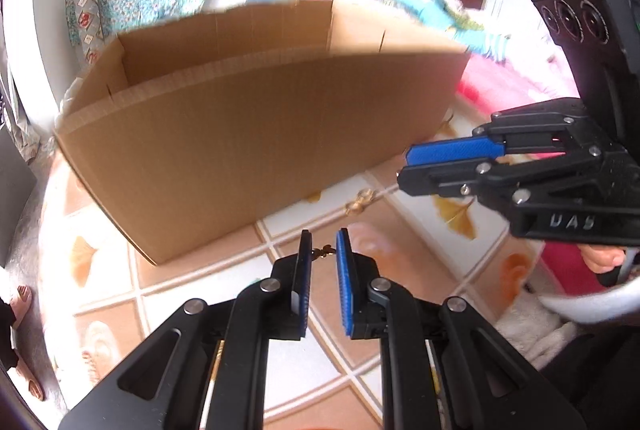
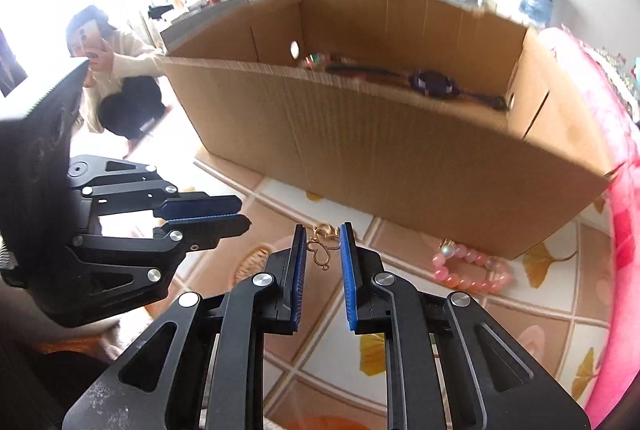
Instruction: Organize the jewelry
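A small gold earring (image 1: pixel 322 251) is pinched at the fingertips of the left gripper (image 1: pixel 323 244), and a gold butterfly pendant (image 2: pixel 322 245) is pinched likewise in the right gripper (image 2: pixel 323 243). Both are held just in front of the box (image 2: pixel 380 134), seemingly to be carried over its near wall and dropped inside. A pink bead bracelet (image 2: pixel 472 270) is left on the mat (image 2: pixel 540 334) beside the box.

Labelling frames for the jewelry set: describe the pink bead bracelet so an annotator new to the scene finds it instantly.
Start at the big open cardboard box on the patterned floor mat. Just in front of its near wall, toward the right corner, the pink bead bracelet lies flat on the mat. It is a loop of round glossy pink beads, unlike the thin gold wire pendant between the right gripper fingers.
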Available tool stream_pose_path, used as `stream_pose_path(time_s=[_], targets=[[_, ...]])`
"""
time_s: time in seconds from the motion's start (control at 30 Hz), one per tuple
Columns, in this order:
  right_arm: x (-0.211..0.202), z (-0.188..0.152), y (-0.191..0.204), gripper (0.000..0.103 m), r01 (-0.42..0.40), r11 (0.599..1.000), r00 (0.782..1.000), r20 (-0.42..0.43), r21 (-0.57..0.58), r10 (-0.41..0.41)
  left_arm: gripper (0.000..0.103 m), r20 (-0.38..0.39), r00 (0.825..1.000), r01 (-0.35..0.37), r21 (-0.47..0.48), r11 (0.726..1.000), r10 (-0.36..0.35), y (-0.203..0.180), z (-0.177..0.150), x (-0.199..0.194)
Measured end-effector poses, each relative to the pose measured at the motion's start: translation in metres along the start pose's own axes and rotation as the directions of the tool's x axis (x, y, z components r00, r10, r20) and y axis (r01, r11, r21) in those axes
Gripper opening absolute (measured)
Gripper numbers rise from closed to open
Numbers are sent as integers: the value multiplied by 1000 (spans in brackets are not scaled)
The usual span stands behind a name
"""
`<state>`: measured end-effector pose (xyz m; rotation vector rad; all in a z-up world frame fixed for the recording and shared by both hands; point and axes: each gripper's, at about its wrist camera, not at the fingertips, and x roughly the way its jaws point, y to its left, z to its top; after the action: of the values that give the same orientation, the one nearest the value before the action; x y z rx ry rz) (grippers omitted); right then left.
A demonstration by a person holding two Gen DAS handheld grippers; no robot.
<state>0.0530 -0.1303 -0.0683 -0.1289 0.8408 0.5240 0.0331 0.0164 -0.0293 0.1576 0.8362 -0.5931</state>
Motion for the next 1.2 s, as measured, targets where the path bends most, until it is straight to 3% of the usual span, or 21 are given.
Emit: stream_pose_path(time_s=[0.2, 0.3, 0.37, 0.47, 0.63, 0.73, 0.8, 0.93, 1.03, 1.13, 1.2], targets=[[-59, 38, -1, 15, -28, 999, 986, 165, -26, 32, 12, 167, 983, 74, 18, 997, -76, 4, 44, -66], [-53, 64, -15, 15, -49, 998, 985, 165, -35, 54, 12, 185, 981, 64, 5, 998, -64, 16, 74, -67], [-35, 83, -19, 15, -30, 999, 992, 123, -39, 34, 12, 138, 990, 35, -11, 999, -33, 29, 92, -52], [2, 106, -40, 15, -24, 1000, 1000, 3, 4, 24, 12, -4, 1000, 5, -70, 998, -5, 53, 114, -11], [54, 122, -61, 15, 59, 998, 988, -141, 15, -57, 12, -165, 986, -44, -137, 990, 21, 76, 136, 46], [67, 125, -67, 17, 94, 995, 984, -156, 14, -91, 12, -213, 976, -79, -149, 986, 46, 80, 140, 61], [67, 125, -70, 24, 111, 994, 983, -148, 15, -107, 12, -223, 973, -99, -145, 984, 65, 80, 140, 64], [61, 123, -75, 29, 120, 992, 988, -101, 25, -117, 32, -203, 975, -123, -141, 982, 93, 79, 140, 69], [40, 120, -76, 29, 101, 994, 994, -33, 40, -100, 32, -151, 983, -131, -149, 980, 108, 80, 140, 58], [1, 110, -70, 29, 58, 998, 996, 68, 37, -61, 32, -25, 995, -96, -133, 986, 94, 75, 135, 25], [-29, 94, -65, 29, 18, 1000, 990, 139, 23, -21, 32, 63, 994, -88, -75, 993, 93, 64, 123, -4]])
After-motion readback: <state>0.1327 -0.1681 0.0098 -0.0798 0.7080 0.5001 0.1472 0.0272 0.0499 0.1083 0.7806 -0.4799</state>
